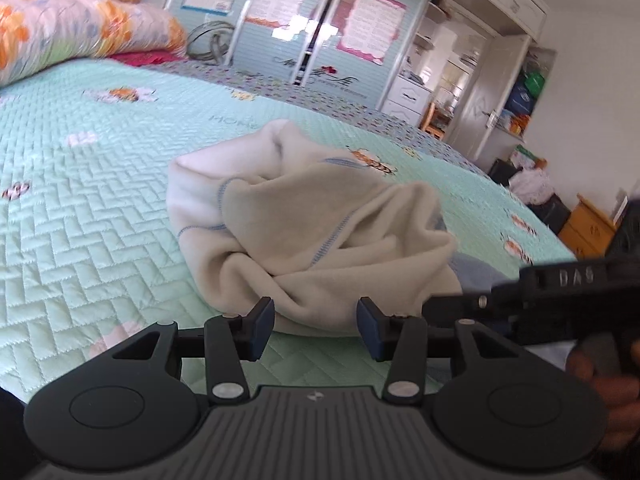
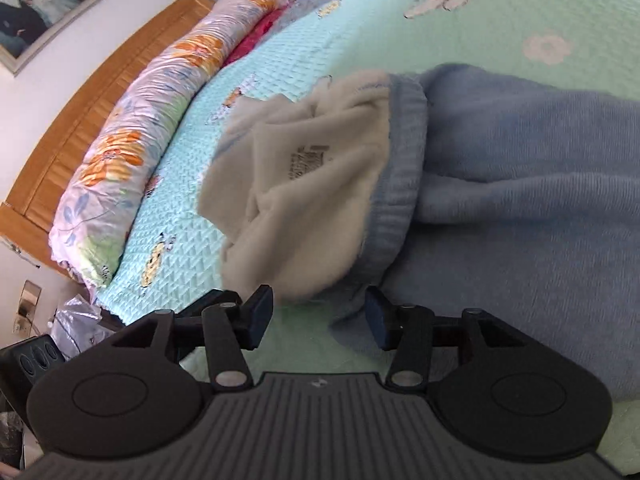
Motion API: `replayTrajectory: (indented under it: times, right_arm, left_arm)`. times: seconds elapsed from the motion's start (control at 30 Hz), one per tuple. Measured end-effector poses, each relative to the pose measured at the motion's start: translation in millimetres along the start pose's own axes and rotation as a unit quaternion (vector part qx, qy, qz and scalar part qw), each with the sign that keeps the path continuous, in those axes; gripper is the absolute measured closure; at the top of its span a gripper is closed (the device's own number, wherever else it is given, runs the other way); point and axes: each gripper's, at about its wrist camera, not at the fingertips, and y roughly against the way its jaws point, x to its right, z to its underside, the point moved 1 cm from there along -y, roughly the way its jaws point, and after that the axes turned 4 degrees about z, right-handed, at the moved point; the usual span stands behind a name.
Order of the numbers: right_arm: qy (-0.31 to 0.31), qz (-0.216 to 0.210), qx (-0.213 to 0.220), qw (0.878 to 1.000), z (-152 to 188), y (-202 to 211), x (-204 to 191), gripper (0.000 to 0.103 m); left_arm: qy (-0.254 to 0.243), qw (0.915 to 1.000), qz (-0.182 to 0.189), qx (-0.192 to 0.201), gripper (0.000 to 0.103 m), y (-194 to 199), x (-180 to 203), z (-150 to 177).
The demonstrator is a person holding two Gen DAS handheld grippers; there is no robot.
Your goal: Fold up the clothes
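A blue fleece garment [image 2: 520, 160] lies on the mint quilted bedspread [image 2: 360, 28]. Its cream lining [image 2: 312, 184] is turned out past the ribbed blue hem [image 2: 400, 168], with a printed label [image 2: 308, 160] showing. In the left wrist view the cream lining [image 1: 312, 232] sits in a crumpled heap. My left gripper [image 1: 316, 322] is open just in front of the heap's lower edge, pads apart from the cloth. My right gripper [image 2: 319, 312] is open at the near edge, where cream and blue meet. Cloth reaches between its fingers, but the pads do not press it.
A long floral pillow [image 2: 140, 140] lies along the wooden headboard [image 2: 100, 92]. Wardrobe doors [image 1: 320, 32] and shelves stand beyond the bed, with a wooden nightstand [image 1: 588, 224] to the right. A person's hand [image 1: 600, 376] holds the other tool's black body [image 1: 568, 280] at the right edge.
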Motion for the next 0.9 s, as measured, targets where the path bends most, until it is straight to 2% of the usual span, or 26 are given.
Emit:
replayTrajectory:
  times: [0.1, 0.17, 0.27, 0.33, 0.43, 0.5, 0.53, 0.6, 0.63, 0.67, 0.7, 0.73, 0.8, 0.83, 0.9]
  right_arm:
    - [0.034, 0.025, 0.005, 0.999, 3.4, 12.2, -1.7, 0.047]
    - [0.066, 0.046, 0.003, 0.997, 9.7, 20.3, -0.1, 0.045]
    - [0.098, 0.072, -0.013, 0.993, 22.3, 27.3, 3.9, 0.043]
    - [0.116, 0.092, -0.008, 0.989, 30.9, 31.6, 6.0, 0.043]
    - [0.160, 0.128, 0.008, 0.979, 42.2, 30.8, 2.1, 0.043]
    - [0.210, 0.156, 0.019, 0.965, 49.9, 24.2, -4.3, 0.043]
    - [0.239, 0.170, 0.025, 0.956, 54.6, 19.9, -7.3, 0.043]
    - [0.296, 0.197, 0.037, 0.934, 64.0, 11.3, -13.4, 0.044]
    - [0.306, 0.209, 0.047, 0.928, 64.4, 12.5, -13.3, 0.054]
    - [0.315, 0.222, 0.057, 0.921, 64.6, 13.8, -13.1, 0.063]
    - [0.324, 0.234, 0.068, 0.914, 64.9, 15.0, -12.9, 0.084]
    - [0.333, 0.246, 0.078, 0.907, 65.1, 16.3, -12.8, 0.091]
    - [0.295, 0.232, 0.109, 0.920, 51.3, 37.8, -8.3, 0.092]
    - [0.273, 0.205, 0.122, 0.932, 43.9, 52.5, -7.2, 0.092]
    - [0.230, 0.128, 0.112, 0.958, 33.7, 72.6, -1.9, 0.088]
  left_arm:
    - [-0.058, 0.9982, 0.003, -0.016, 0.054, -6.5, 15.7, 4.6]
    - [-0.105, 0.9941, 0.000, -0.027, 0.053, -13.0, 26.9, 7.2]
    - [-0.194, 0.9797, -0.031, -0.041, 0.051, -29.7, 44.1, 12.5]
    - [-0.222, 0.9719, -0.056, -0.055, 0.051, -46.5, 48.2, 12.7]
    - [-0.224, 0.9700, -0.071, -0.063, 0.052, -65.0, 46.5, 6.9]
    - [-0.226, 0.9693, -0.072, -0.065, 0.054, -70.6, 45.1, 2.4]
    - [-0.219, 0.9712, -0.069, -0.064, 0.061, -70.7, 43.1, -0.9]
    - [-0.165, 0.9831, -0.047, -0.063, 0.080, -66.3, 30.2, -13.1]
    - [-0.135, 0.9886, -0.034, -0.058, 0.088, -61.3, 21.6, -20.6]
    - [-0.105, 0.9931, -0.021, -0.047, 0.091, -53.5, 12.8, -28.5]
    - [-0.081, 0.9961, -0.011, -0.033, 0.098, -44.9, 4.1, -36.5]
    - [-0.064, 0.9978, -0.007, -0.015, 0.098, -32.8, -3.0, -45.4]
    - [-0.033, 0.9991, 0.000, 0.025, 0.099, -7.3, -16.8, -63.7]
    - [-0.020, 0.9986, -0.001, 0.049, 0.103, 8.0, -21.5, -71.8]
    - [0.014, 0.9939, -0.008, 0.109, 0.103, 42.7, -32.5, -88.4]
